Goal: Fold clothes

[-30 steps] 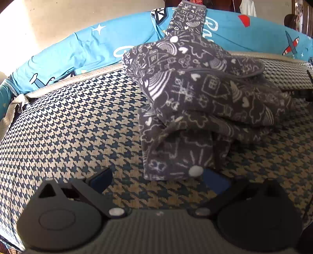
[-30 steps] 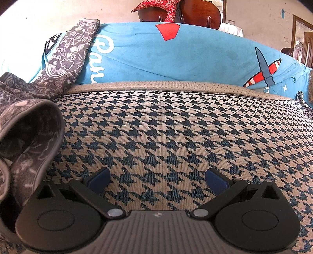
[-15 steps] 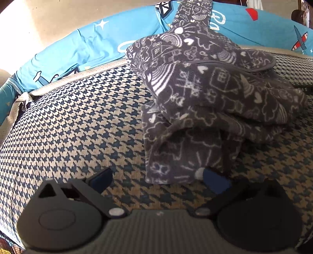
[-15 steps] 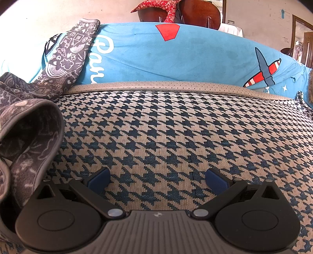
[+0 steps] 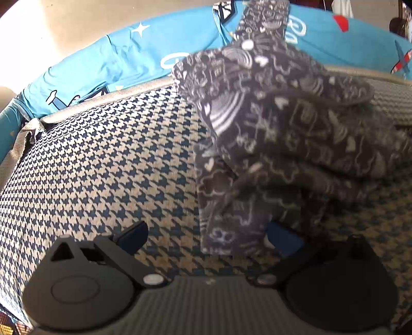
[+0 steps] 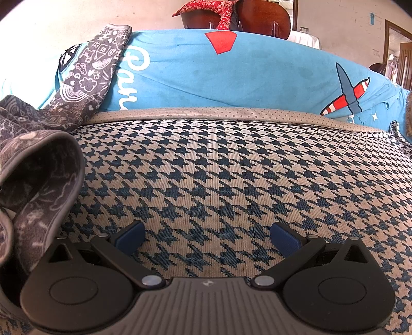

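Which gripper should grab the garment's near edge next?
Left. The left gripper is open with the garment edge between its fingers; the right gripper faces bare cushion.

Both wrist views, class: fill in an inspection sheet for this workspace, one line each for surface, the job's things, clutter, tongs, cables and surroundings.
Surface: houndstooth cushion, blue and beige, with a beige dotted border at the far edge.
Job's things: grey patterned garment, bunched in loose folds on the cushion; one strip runs up over the blue sheet behind.
Clutter: nothing seen on the cushion apart from the garment.
Tongs: left tongs open, the garment's near edge lying between the fingers; right tongs open over bare cushion, the garment beside their left finger.
Cables: nothing seen.
Surroundings: pale wall, red patterned cloth on brown furniture, a doorway far right.
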Tool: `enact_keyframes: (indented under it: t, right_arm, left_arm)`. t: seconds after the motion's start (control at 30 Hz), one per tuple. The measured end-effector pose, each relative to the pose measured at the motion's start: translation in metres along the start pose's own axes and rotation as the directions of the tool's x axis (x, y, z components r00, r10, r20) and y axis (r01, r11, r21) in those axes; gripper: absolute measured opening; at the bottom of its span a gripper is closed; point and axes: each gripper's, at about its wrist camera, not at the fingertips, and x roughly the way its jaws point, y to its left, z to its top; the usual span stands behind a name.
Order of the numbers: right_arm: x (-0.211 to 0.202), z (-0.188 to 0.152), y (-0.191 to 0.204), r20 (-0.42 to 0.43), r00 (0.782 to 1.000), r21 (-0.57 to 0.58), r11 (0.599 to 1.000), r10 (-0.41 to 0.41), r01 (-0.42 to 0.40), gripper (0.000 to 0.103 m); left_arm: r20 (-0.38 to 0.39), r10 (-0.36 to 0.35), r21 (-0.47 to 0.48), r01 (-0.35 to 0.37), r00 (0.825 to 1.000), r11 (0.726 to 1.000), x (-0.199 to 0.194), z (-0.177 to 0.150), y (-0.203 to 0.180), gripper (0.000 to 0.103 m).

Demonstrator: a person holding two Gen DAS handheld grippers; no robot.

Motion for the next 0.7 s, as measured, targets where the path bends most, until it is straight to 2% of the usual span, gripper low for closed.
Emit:
enact_keyframes:
  t: [0.2,0.4,0.53,0.7]
  right_arm:
    - [0.000,0.000,0.000,0.000,1.000,0.000,1.000,0.000,0.000,0.103]
    - [0.000,0.000,0.000,0.000,1.000,0.000,1.000,0.000,0.000,0.103]
    - [0.000,0.000,0.000,0.000,1.000,0.000,1.000,0.000,0.000,0.103]
    - [0.000,0.000,0.000,0.000,1.000,0.000,1.000,0.000,0.000,0.103]
  left_arm:
    - [-0.058,-0.059,-0.038,0.057,0.997,0.998,-0.001,0.014,0.022,0.103]
    - [-0.038,-0.027,-0.068,0.025,0.999,0.997,0.001,0.021,0.043,0.103]
    - [-0.062,-0.027,-0.105,0.020,0.998,0.994,0.008,0.019,0.064,0.103]
    - [-0.066,-0.011,-0.092,0.005,0.998,0.996,0.010,0.012,0.076,0.103]
